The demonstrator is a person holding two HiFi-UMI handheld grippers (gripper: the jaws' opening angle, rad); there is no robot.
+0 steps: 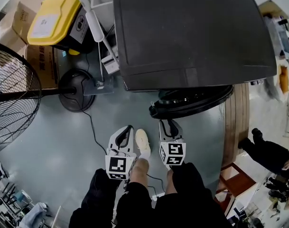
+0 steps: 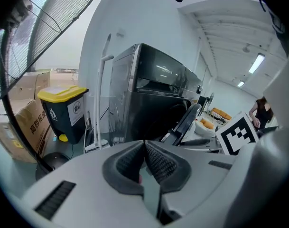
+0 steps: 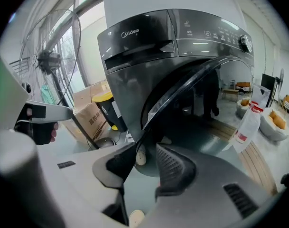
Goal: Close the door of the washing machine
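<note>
Ahead of my right gripper (image 1: 169,125), jaws spread and empty, the door (image 1: 191,103) stands ajar: stiff, hinged, probably light to swing; I'd push its outer rim. Left gripper (image 1: 127,130) is pressed together.

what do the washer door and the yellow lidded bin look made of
Washer door: glossy dark, probably tinted glass or plastic in a plastic rim; it mirrors the room. Bin: likely moulded plastic, matte yellow lid on a dark body, with rounded edges.
</note>
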